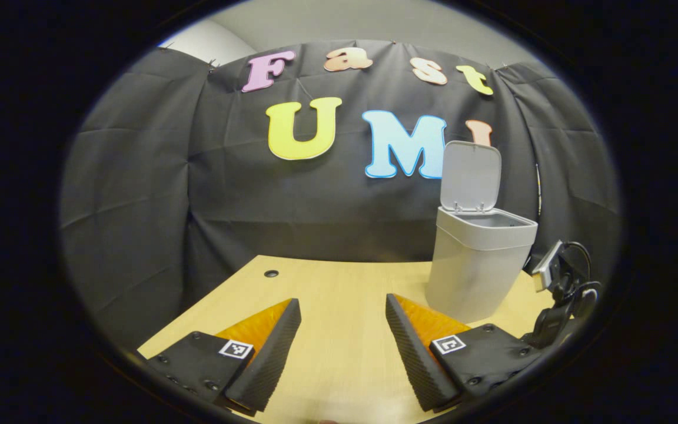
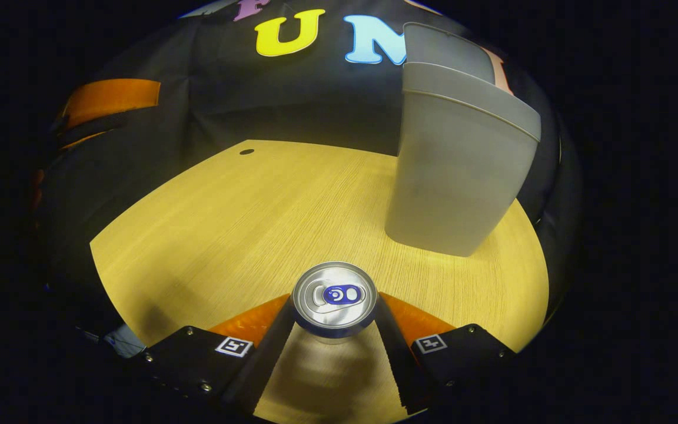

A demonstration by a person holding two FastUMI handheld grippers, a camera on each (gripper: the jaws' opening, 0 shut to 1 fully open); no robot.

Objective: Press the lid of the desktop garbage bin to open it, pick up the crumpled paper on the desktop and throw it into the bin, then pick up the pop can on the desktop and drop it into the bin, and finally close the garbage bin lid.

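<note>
The bench [image 2: 209, 224] is seen as a pale wood surface spread across the lower half of both views, and no crumpled paper is seen on the part of it that shows.

The bin [image 1: 480, 265] is stood toward the right of the frame in the left gripper view, near the back of the bench. Its lid [image 1: 471, 175] is held raised behind the mouth, so the opening is left free for something to be dropped in from above. In the right gripper view the bin [image 2: 457, 171] is seen at upper right, well apart from the can.

The left gripper [image 1: 344, 341] is held low over bare bench at the bottom of its view, its fingers spread wide with nothing between them; it is judged to be parked clear of the bin's mouth.

The right gripper [image 2: 334, 330] is brought around the can [image 2: 334, 297], which is stood upright at lower centre of that view. A finger is set close against each side of the can just below its rim. Whether both fingers press on it cannot be told. The can is judged to be taken by its sides so that it can be lifted upright toward the open bin.
</note>
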